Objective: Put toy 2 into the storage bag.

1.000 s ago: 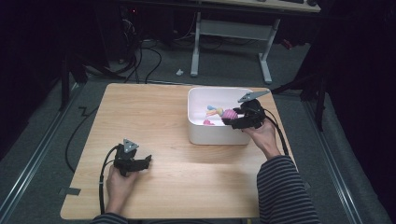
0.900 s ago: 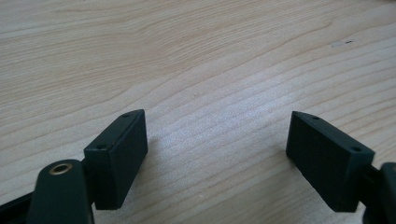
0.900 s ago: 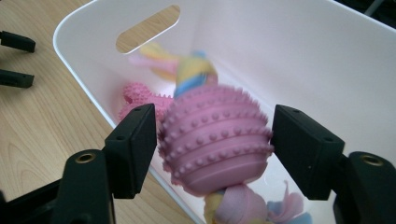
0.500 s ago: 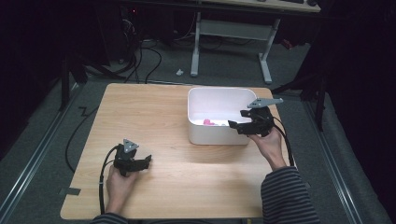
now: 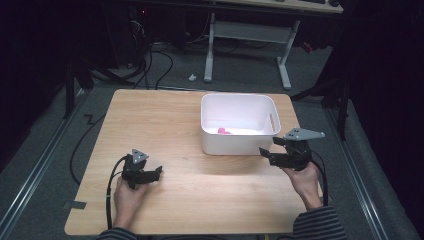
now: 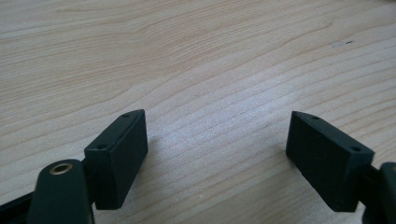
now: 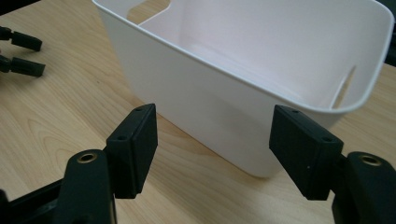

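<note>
My right tongs, empty, jaws just narrowing yet apart, hover at the near right corner of the white plastic bin. My left tongs rest wide on the wooden surface. I should keep clear of the rim.

The right gripper is hanging low over the wooden table, its two black jaws standing apart with nothing between them. A white bin is sitting just beyond at twelve o'clock, and the left gripper is showing at ten o'clock.
</note>
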